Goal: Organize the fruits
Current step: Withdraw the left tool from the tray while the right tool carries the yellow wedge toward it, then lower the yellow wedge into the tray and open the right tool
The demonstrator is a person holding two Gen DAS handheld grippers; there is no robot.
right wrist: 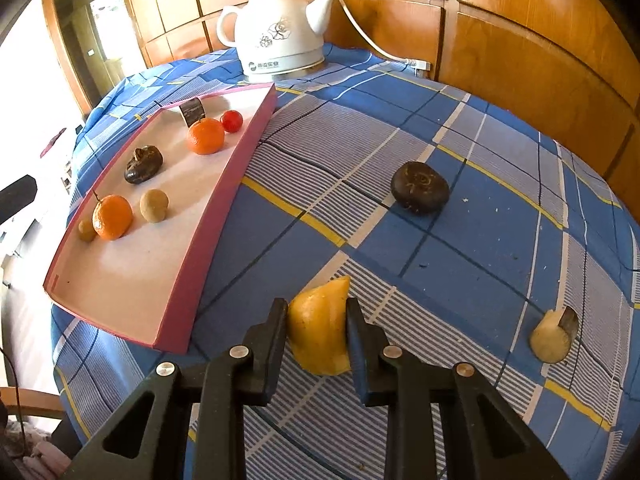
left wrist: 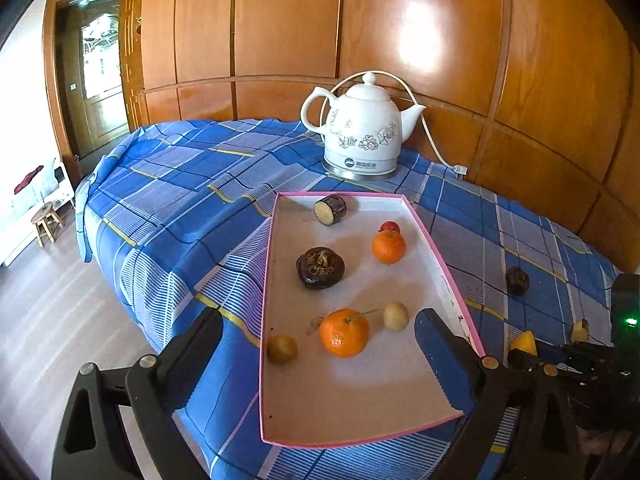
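Seven fruits sit in the pink-edged tray (left wrist: 276, 280): two oranges (left wrist: 344, 333), two dark water chestnuts, two pale round ones and a red one. Three wait outside on the blue checked cloth (right wrist: 500, 152). The right gripper (right wrist: 318, 334) pinches a yellow wedge (right wrist: 318, 326); the left gripper (left wrist: 318, 344) stands spread and empty over the tray's near end. One white kettle (left wrist: 362, 128) stands far, against wood panelling.

7 fruits in pink tray (left wrist: 276, 264), yellow wedge (right wrist: 320, 332) pinched between fingers (right wrist: 276, 336), 2 fruits on cloth
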